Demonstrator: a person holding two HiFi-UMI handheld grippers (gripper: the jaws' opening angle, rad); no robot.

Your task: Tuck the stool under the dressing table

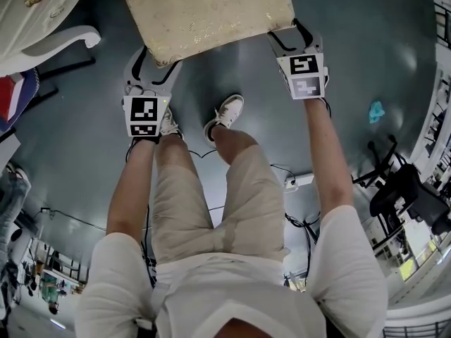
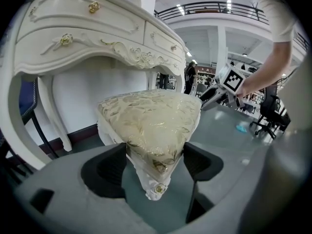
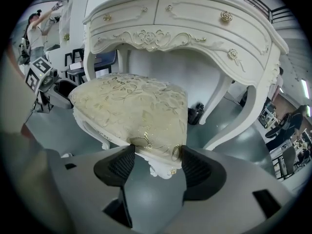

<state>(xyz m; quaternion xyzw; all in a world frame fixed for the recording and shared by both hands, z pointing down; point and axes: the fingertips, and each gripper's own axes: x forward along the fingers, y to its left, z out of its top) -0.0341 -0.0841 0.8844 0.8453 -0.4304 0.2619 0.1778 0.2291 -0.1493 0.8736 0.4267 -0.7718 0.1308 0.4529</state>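
Stool (image 1: 204,9) one, dressing table (image 3: 195,18) one, grippers (image 1: 156,62) (image 1: 287,34) two

We see the stool (image 1: 204,9) on the floor (image 1: 84,139), before the dressing table (image 1: 42,5). Our left tool (image 1: 156,62) is at its near left corner and our right tool (image 1: 291,35) at its near right corner.

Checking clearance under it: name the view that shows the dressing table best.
Right gripper view: the dressing table shows its front, drawers and legs. Left gripper view shows it obliquely, cropped; head view only a corner.
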